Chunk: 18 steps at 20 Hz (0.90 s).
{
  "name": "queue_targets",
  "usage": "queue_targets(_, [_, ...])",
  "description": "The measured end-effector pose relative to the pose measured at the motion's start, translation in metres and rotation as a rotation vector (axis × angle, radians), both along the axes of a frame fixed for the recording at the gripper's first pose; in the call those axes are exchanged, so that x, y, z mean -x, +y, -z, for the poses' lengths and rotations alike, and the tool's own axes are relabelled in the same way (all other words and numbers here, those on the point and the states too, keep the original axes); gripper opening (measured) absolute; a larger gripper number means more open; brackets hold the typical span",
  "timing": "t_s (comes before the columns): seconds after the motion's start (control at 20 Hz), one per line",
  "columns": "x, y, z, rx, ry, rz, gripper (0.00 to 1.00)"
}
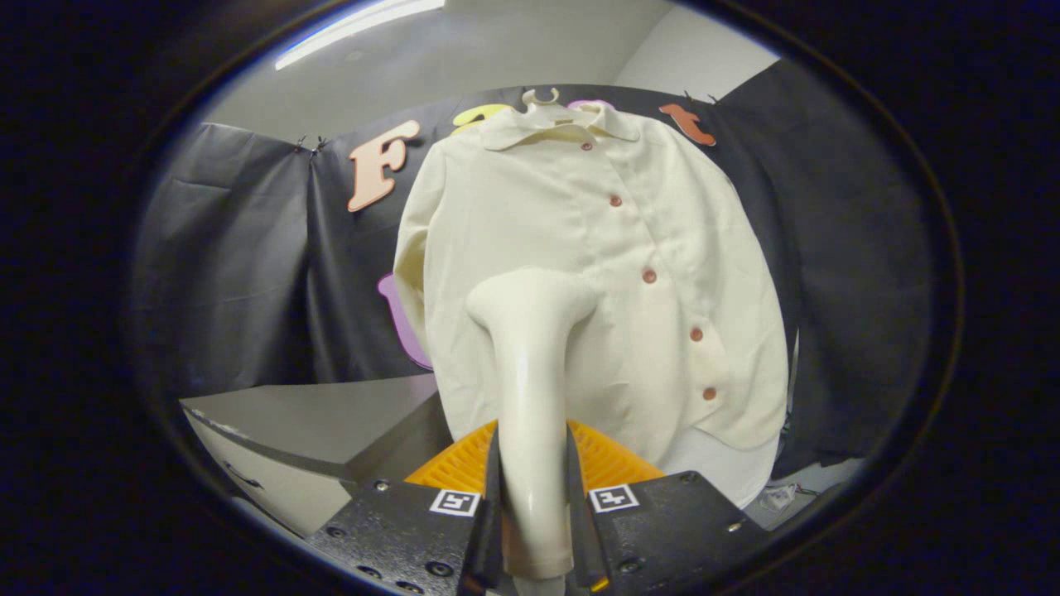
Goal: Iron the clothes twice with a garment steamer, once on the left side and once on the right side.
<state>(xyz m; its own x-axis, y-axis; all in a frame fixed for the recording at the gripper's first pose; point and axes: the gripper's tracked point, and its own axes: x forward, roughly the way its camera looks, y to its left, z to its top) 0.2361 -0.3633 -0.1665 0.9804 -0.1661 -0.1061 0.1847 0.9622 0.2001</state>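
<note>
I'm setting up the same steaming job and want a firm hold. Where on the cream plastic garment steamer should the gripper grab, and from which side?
Grip the cream plastic garment steamer on its slim handle below the flared head, coming from the butt end, one finger on each flank. The gripper holds it this way now: the narrow shaft fits between the fingers, and the wide head stays free to face the cream button-front shirt on the hanger beyond.

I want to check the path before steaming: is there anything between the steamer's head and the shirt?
Nothing visible stands between them. The gripper is shut on the steamer, whose head points at the hanging shirt, left of the buttons. The orange basket sits lower, beside the handle.
</note>
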Motion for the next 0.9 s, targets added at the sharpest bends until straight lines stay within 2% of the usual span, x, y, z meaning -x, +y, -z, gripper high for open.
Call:
queue_targets(0.45, [0.028,-0.001,0.083,-0.084,0.096,0.002,0.34])
queue_targets(0.9, [0.057,-0.006,0.133,-0.142,0.156,-0.003,0.34])
